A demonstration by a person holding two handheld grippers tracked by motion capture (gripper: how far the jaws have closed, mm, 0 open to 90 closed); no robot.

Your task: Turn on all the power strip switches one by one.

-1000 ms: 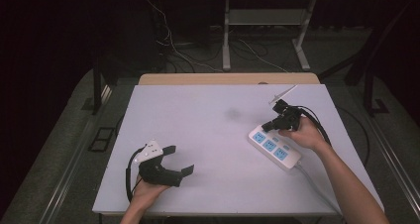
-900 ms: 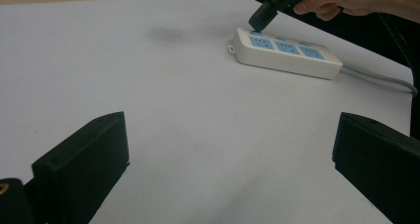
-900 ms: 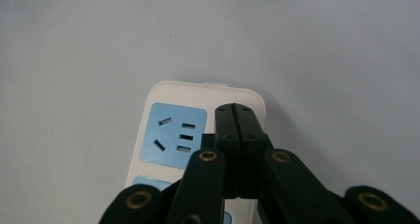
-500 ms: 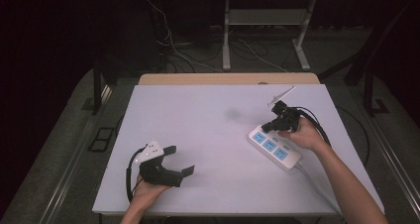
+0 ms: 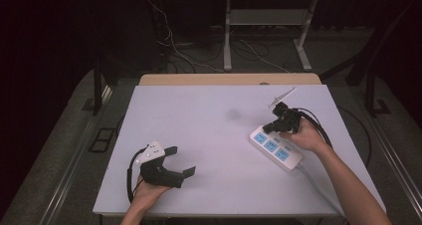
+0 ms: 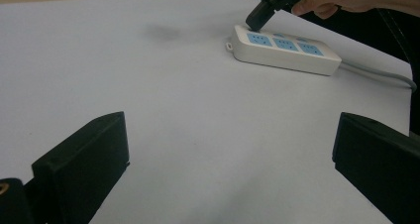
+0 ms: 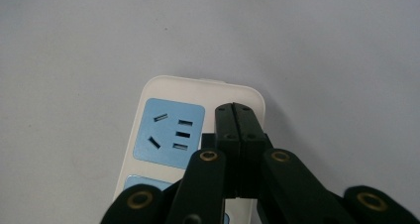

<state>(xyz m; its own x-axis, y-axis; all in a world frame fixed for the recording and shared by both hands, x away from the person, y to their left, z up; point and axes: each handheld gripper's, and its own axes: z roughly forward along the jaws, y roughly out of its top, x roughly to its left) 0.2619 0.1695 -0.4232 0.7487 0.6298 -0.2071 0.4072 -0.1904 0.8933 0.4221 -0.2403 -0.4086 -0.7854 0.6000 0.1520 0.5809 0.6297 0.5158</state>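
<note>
Right tool (image 5: 274,127) pressing at the power strip's (image 5: 275,149) far end

Its jaws are pinched together with nothing between, tip apparently on the strip's edge at the tabletop's (image 5: 214,135) right; press straight down, steadily. Left tool (image 5: 180,161) rests wide open, near left.

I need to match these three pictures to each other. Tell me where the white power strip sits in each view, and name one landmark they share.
High view: the power strip lies right of centre, slanting toward the near right edge, under the right gripper.
Left gripper view: upper right, lying across the table, cable trailing right.
Right gripper view: lower centre, its end partly behind the shut fingers.
Shared landmark: the strip's end blue socket panel.
</note>
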